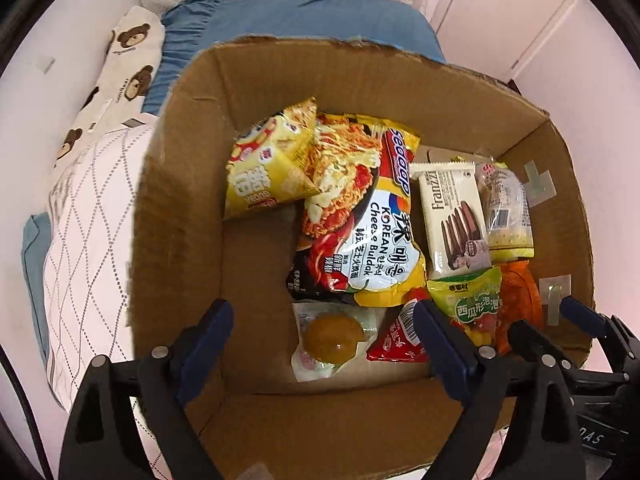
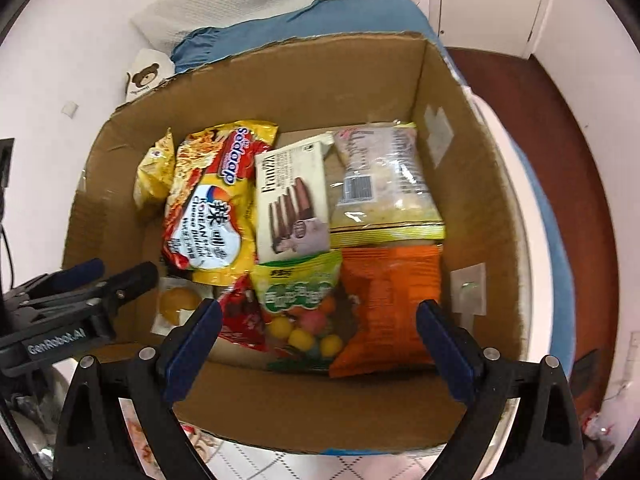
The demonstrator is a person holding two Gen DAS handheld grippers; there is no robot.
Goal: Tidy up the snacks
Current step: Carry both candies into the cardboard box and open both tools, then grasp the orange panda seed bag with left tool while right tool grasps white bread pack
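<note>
While both of our claws hover spread apart and empty over the open brown cardboard box, we can read several wrappers inside it. Our left claw hangs above the near left floor of the box; our right claw hangs above the near right packs.

The large yellow-and-red noodle bag reads "Sedaap" and "KOREAN Cheese Buldak". A puffy yellow snack bag leans against the far-left side of it, with "GUOBA" partly legible. To the right lies a cream rectangular wafer pack marked "Franzzi", then a clear plastic pouch with a yellow band showing a barcode. Nearer us sit a green candy bag with coloured balls visible through its window, a crinkled orange foil pack, a small red sachet and a clear-wrapped round golden pastry.

Bare cardboard floor shows along the box's left side and near wall. The rim is torn and ragged at the far edge. The box rests on a bed with a white quilted cover and a blue pillow.
</note>
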